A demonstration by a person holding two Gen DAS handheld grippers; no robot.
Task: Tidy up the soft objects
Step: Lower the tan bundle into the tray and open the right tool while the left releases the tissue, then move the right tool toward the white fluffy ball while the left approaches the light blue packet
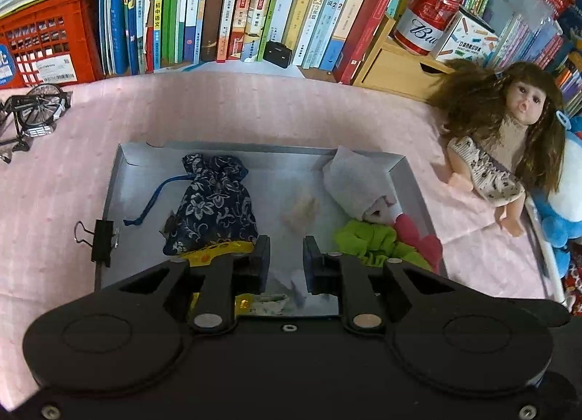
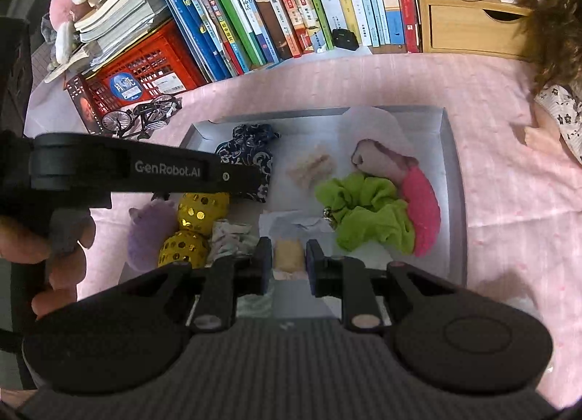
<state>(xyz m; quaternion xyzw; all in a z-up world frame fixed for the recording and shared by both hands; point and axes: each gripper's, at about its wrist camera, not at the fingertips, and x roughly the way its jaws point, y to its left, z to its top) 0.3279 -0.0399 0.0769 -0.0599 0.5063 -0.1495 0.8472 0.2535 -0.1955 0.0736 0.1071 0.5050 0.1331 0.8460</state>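
Observation:
A silver tray [image 1: 411,180] [image 2: 451,180] on the pink cloth holds soft things: a navy floral pouch [image 1: 214,202] [image 2: 251,151], a pale fluffy piece [image 1: 303,211] [image 2: 313,165], a green scrunchie [image 1: 367,238] [image 2: 367,209], a pink sock [image 2: 422,209] and a white cloth [image 1: 349,176]. Yellow sequin balls [image 2: 196,220] and a purple plush [image 2: 145,234] lie at the tray's left. My left gripper [image 1: 286,256] is open and empty over the tray's near part. My right gripper [image 2: 289,256] is shut on a small yellow soft block [image 2: 289,254] above the tray's near edge.
A doll [image 1: 509,140] lies right of the tray with a blue plush [image 1: 560,209] beside it. A binder clip [image 1: 102,242] grips the tray's left wall. Books, a red crate [image 1: 47,42], a toy bicycle [image 1: 32,111], a wooden drawer [image 1: 396,63] and a red can [image 1: 425,20] line the back.

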